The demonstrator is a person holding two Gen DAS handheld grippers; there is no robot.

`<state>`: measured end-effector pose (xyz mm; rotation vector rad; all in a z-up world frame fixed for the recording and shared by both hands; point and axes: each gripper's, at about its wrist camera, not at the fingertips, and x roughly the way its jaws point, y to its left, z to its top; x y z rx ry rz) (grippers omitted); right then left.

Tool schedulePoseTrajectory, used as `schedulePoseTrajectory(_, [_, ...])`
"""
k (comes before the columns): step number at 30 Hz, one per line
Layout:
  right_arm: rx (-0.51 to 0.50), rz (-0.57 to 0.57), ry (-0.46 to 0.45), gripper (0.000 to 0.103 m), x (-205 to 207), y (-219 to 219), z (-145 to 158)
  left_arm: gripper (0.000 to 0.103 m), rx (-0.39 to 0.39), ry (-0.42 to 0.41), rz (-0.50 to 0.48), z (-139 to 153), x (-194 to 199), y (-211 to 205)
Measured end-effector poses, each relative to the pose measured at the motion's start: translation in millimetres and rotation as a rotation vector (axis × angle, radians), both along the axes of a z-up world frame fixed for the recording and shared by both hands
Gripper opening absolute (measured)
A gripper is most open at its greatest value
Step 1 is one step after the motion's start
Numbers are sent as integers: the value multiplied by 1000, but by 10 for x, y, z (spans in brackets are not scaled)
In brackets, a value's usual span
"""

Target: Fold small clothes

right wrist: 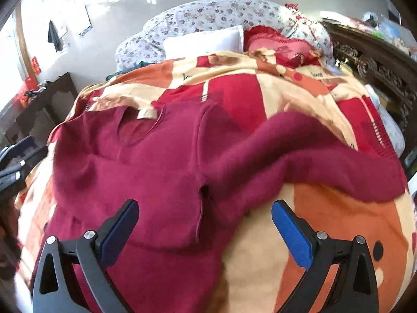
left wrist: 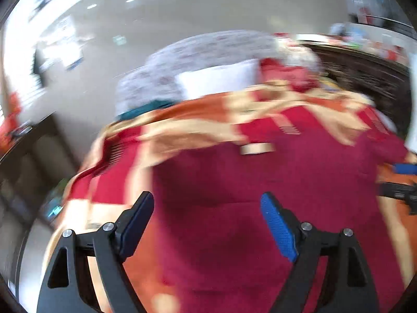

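Observation:
A dark red long-sleeved sweater point(right wrist: 146, 161) lies face up on the bed's orange, red and cream blanket point(right wrist: 338, 221), its cream neck label point(right wrist: 147, 114) pointing away from me. One sleeve point(right wrist: 299, 140) stretches out to the right. My right gripper point(right wrist: 205, 204) is open just above the sweater's side below the armpit, with nothing pinched. The left wrist view is motion-blurred; there my left gripper point(left wrist: 207, 198) stands open over the sweater's body point(left wrist: 234, 182), holding nothing. Part of the right gripper shows at that view's right edge point(left wrist: 401, 182).
At the head of the bed lie a white pillow point(right wrist: 206, 40), a red pillow point(right wrist: 276, 44) and a floral quilt point(right wrist: 208, 13). A dark carved wooden bed frame point(right wrist: 378, 70) runs along the right. A dark side table point(right wrist: 44, 99) stands at the left.

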<state>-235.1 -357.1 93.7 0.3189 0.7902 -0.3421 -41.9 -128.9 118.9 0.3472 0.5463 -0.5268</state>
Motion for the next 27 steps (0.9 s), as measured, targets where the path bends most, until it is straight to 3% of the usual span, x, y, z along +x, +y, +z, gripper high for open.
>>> schedulePoseTrajectory(4, [-36, 27, 39, 101, 219, -16, -160, 83, -4, 72, 134, -192, 577, 259])
schedulePoseTrajectory(7, [-145, 59, 104, 80, 290, 60, -210, 83, -45, 117, 152, -283, 791, 356])
schedulePoseTrajectory(9, [-151, 87, 85, 79, 253, 79, -203, 83, -99, 141, 133, -294, 817, 432])
schedulePoseTrajectory(10, [-143, 101, 72, 72, 236, 79, -203, 83, -117, 144, 119, -265, 825, 460])
schedulePoseTrajectory(11, [-136, 113, 65, 54, 226, 78, -207, 83, -138, 149, 85, -213, 810, 466])
schedulePoseTrajectory(13, [-142, 112, 69, 41, 211, 76, -225, 83, -144, 164, 38, -177, 840, 404])
schedulePoseTrajectory(17, [-117, 116, 35, 41, 155, 74, -220, 87, -121, 213, -26, -152, 886, 275])
schedulePoseTrajectory(23, [-49, 109, -9, 42, 176, -2, -266, 88, -80, 234, 41, -287, 1079, 136])
schedulePoseTrajectory(24, [-66, 118, -3, 41, 188, 13, -266, 76, -78, 240, 44, -313, 1100, 118])
schedulePoseTrajectory(25, [-87, 117, -9, 26, 179, 27, -248, 38, -64, 251, 50, -357, 1127, 89])
schedulePoseTrajectory(26, [-100, 120, -26, 7, 160, 36, -210, 15, -38, 275, 57, -409, 1173, 65])
schedulePoseTrajectory(27, [-95, 123, -41, 7, 142, 33, -172, 8, -31, 301, 62, -446, 1219, 62])
